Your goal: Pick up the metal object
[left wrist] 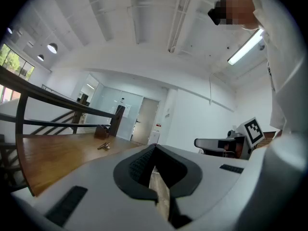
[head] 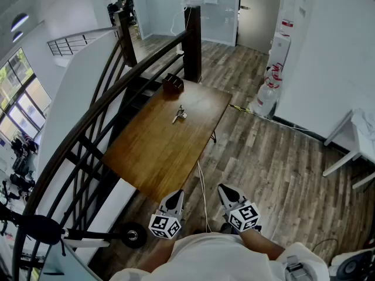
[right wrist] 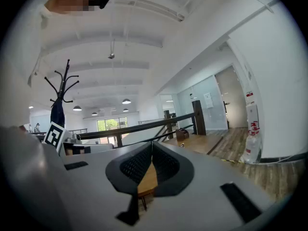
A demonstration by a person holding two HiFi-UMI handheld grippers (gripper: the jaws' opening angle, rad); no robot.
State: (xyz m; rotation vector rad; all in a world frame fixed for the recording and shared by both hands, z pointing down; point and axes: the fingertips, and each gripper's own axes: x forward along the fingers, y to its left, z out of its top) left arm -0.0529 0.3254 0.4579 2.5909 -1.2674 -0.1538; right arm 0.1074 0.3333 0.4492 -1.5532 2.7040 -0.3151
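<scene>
Emptily, left hand-held gripper and right hand-held gripper press ribbed black pads together.

Bright, even light fills the room, from tall windows at the left and a ceiling strip light, and shadows are faint. Both gripper views bulge like a fisheye, with black corners and a slightly soft near foreground.

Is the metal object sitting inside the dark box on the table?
No, the metal object lies on the bare wooden table, apart from the dark box at the far end.
</scene>
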